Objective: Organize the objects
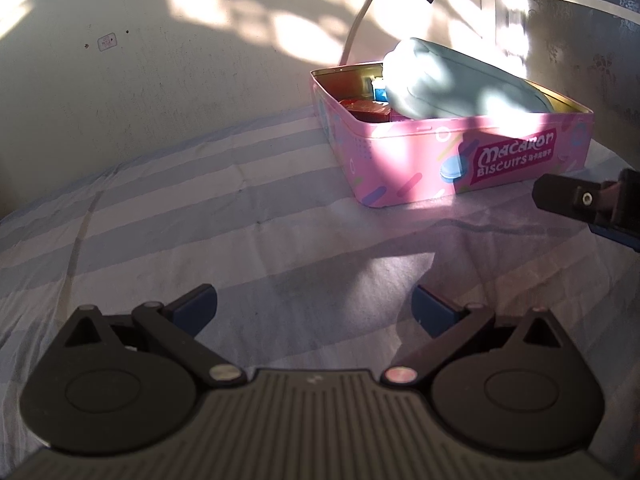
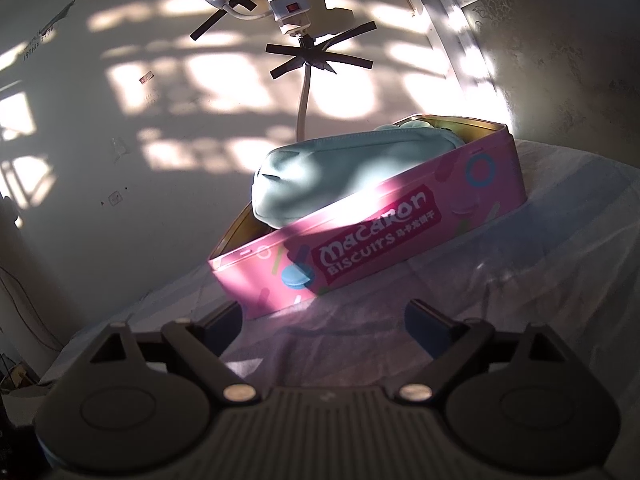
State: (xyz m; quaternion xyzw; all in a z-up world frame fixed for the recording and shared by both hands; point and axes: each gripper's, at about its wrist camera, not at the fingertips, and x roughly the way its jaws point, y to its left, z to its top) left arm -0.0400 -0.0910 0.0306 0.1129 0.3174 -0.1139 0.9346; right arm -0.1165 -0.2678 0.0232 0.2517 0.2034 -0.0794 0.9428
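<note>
A pink Macaron Biscuits tin stands open on the striped cloth, also in the right wrist view. A pale blue pouch lies in it, sticking up over the rim. Small red boxes lie in the tin's left end. My left gripper is open and empty, low over the cloth, well short of the tin. My right gripper is open and empty just in front of the tin's long side; one of its fingers shows at the right edge of the left wrist view.
A blue-and-white striped cloth covers the surface. A wall rises right behind it. A power strip and cable are taped to the wall above the tin. A window frame stands at the right.
</note>
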